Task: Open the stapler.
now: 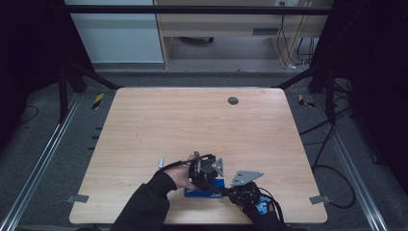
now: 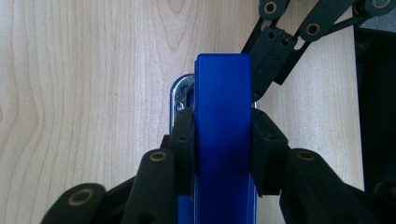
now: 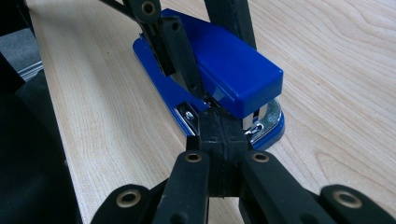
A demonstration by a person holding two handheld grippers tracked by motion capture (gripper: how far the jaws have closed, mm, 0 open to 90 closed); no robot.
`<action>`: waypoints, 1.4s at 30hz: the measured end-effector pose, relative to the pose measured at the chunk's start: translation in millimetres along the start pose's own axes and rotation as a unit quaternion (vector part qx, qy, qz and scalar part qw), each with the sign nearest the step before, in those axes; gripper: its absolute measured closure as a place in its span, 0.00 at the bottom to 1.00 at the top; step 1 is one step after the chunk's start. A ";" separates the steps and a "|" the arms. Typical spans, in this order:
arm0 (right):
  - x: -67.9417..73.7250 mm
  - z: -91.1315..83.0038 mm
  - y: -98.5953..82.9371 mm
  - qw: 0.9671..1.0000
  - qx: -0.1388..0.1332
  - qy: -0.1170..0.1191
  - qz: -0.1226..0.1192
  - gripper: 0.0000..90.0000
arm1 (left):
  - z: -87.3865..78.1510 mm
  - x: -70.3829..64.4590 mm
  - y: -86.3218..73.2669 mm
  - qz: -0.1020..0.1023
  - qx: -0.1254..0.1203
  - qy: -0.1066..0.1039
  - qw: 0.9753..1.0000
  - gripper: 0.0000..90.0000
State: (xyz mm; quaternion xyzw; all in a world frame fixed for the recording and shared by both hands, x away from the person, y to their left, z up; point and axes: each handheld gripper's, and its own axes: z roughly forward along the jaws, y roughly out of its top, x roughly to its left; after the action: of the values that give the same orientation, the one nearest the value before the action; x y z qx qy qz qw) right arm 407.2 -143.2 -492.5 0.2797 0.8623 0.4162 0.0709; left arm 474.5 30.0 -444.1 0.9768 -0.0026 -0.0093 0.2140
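The left gripper (image 2: 223, 154) has its jaws clamped on either side of the blue plastic stapler (image 2: 223, 140) with a shiny metal base plate. The right gripper (image 3: 223, 135) has its jaws pressed together, tips nosed into the stapler's mouth (between the blue top and the metal plate). The stapler lies near the front edge of the pale wooden counter (image 1: 192, 120), a small grey metal piece (image 1: 161, 163) just left.

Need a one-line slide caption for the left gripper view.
Left gripper clamps a blue stapler from both sides above the wooden table.
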 end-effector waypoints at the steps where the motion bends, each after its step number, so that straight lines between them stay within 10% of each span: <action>1: 0.6 -0.1 0.4 1.000 0.002 -0.002 -0.001 1.00 | 0.1 -0.6 -1.3 0.001 -0.007 0.003 1.000 0.74; 8: -0.2 -0.3 0.5 1.000 0.004 0.001 0.002 1.00 | -0.8 -2.2 -4.8 0.000 -0.022 0.006 1.000 0.74; 10: -0.5 -0.6 0.5 1.000 0.001 0.001 0.001 1.00 | -29.5 1.4 -13.9 -0.015 -0.106 -0.006 0.994 0.74; 11: -0.5 -2.1 0.3 1.000 0.000 -0.003 0.003 1.00 | -37.3 2.1 -14.5 -0.019 -0.109 -0.006 0.994 0.74; 13: -3.1 1.7 0.7 1.000 0.023 0.012 0.016 1.00 | -33.6 -6.1 -11.0 0.002 -0.069 0.032 0.997 0.73; 16: 5.0 10.7 1.1 0.998 0.060 0.013 -0.016 1.00 | -29.3 -2.2 -18.1 -0.013 -0.099 0.018 0.995 0.73; 21: -0.6 0.7 3.0 1.000 0.002 0.012 -0.010 1.00 | -15.8 -1.2 -24.0 -0.008 -0.084 0.018 0.996 0.73; 42: -5.1 -5.1 3.1 1.000 -0.029 0.001 -0.008 1.00 | -17.1 -0.3 -28.8 -0.011 -0.104 0.018 0.994 0.73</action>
State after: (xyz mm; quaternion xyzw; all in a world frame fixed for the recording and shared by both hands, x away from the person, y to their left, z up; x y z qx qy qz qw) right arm 410.9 -147.9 -487.4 0.2704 0.8520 0.4409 0.0817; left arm 474.5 63.3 -440.6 0.9491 0.0126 0.0054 0.3145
